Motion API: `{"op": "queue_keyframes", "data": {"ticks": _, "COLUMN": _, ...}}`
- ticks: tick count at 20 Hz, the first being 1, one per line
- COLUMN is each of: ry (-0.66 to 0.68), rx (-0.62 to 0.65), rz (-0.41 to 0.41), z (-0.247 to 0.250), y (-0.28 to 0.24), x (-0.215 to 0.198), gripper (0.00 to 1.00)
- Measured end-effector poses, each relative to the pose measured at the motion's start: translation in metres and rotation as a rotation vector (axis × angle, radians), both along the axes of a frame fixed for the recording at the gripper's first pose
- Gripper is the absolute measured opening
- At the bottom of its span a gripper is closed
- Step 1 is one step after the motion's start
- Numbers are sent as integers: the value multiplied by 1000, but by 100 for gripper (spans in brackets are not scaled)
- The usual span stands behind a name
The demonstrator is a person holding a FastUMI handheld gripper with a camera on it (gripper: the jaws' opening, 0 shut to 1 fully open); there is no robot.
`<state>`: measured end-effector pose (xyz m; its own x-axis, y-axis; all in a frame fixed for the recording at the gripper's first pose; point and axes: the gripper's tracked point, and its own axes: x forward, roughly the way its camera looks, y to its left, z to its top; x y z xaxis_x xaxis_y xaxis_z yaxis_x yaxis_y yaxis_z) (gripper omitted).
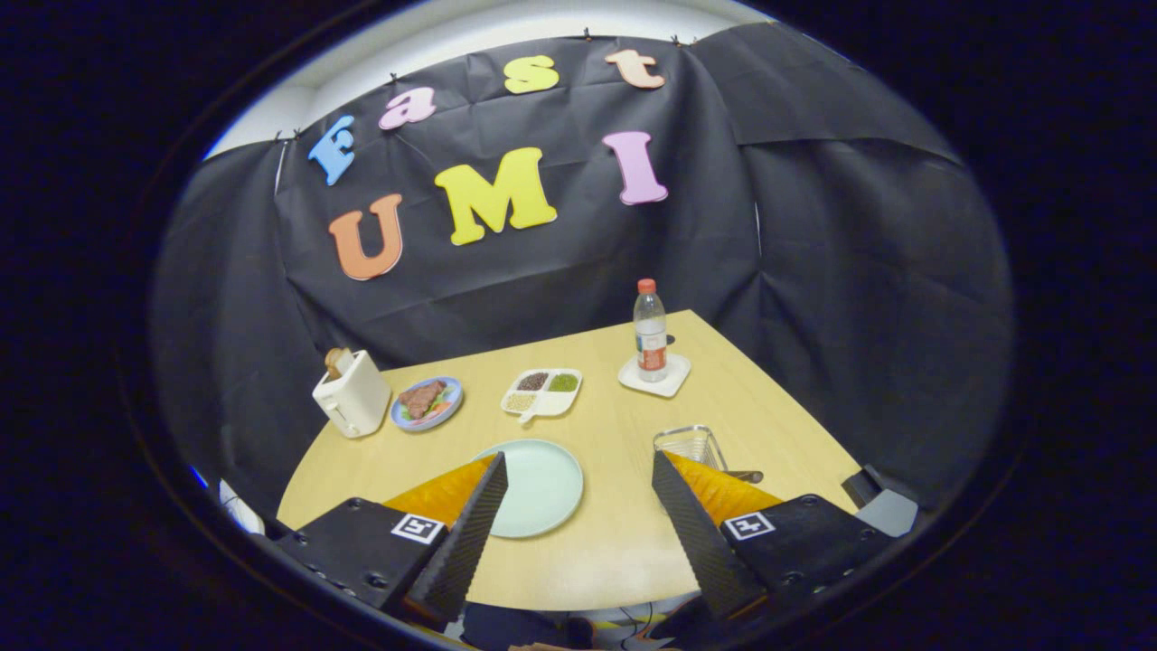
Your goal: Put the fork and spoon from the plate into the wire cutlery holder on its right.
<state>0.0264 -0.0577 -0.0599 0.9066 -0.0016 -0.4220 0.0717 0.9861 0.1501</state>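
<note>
While the tongs (578, 479) gape empty, a dark handle (743, 476) juts sideways from the holder (691, 445).

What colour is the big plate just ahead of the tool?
Pale mint green plate, gripper view; tool open.

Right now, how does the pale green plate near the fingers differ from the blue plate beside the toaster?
The pale green plate lies just ahead of the open gripper, partly between its fingers; the blue plate sits farther back by the toaster. The green plate's visible surface is bare, no cutlery showing; the blue plate carries food. The green plate looks larger, though it is also nearer. Both are round and lie flat on the wooden table.
</note>
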Motion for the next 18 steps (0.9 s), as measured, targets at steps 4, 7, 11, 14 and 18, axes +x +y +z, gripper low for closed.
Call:
{"op": "queue_keyframes", "data": {"ticks": 4, "ry": -106, "rx": -28, "rz": 33, "z": 29, "y": 29, "x": -19, "gripper": 96}}
{"op": "queue_keyframes", "data": {"ticks": 7, "ry": -203, "rx": -81, "rz": 52, "z": 50, "y": 50, "x": -33, "gripper": 96}}
{"op": "queue_keyframes", "data": {"ticks": 11, "ry": -314, "rx": -126, "rz": 74, "z": 69, "y": 72, "x": -52, "gripper": 96}}
{"op": "queue_keyframes", "data": {"ticks": 14, "ry": -366, "rx": -155, "rz": 69, "z": 73, "y": 80, "x": -59, "gripper": 96}}
{"op": "queue_keyframes", "data": {"ticks": 18, "ry": -360, "rx": -163, "rz": 46, "z": 65, "y": 81, "x": -58, "gripper": 96}}
